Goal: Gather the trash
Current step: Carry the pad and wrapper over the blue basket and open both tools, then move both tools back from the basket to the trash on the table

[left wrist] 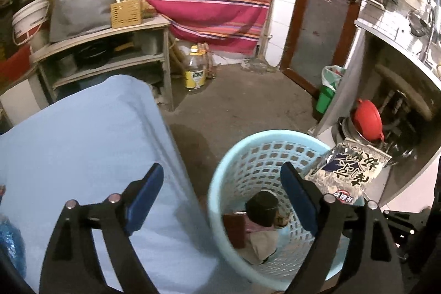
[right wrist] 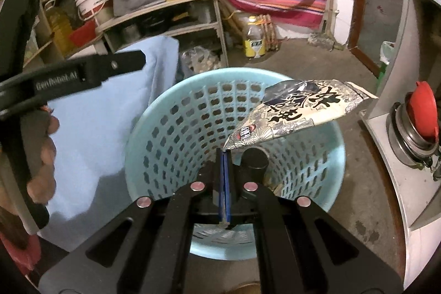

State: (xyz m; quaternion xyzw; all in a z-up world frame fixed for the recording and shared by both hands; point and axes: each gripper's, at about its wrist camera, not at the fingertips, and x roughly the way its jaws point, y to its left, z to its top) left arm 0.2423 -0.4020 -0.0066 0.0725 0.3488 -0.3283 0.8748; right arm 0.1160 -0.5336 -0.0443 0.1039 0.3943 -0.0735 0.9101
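One crinkled snack packet [right wrist: 300, 112], white with dark printed characters, is held over the rim of the one pale blue perforated basket [right wrist: 154, 128], pinched at its corner by the clenched right claw [right wrist: 223, 156]. The left claw [left wrist: 220, 194] is spread wide, empty. Inside the basket, one dark-capped bottle [left wrist: 261, 207] is seen.

"GenRobot.AI" stands in pale letters on the black left gripper [right wrist: 82, 73]; large black Chinese characters cover the snack packet [right wrist: 297, 112], unreadable here.
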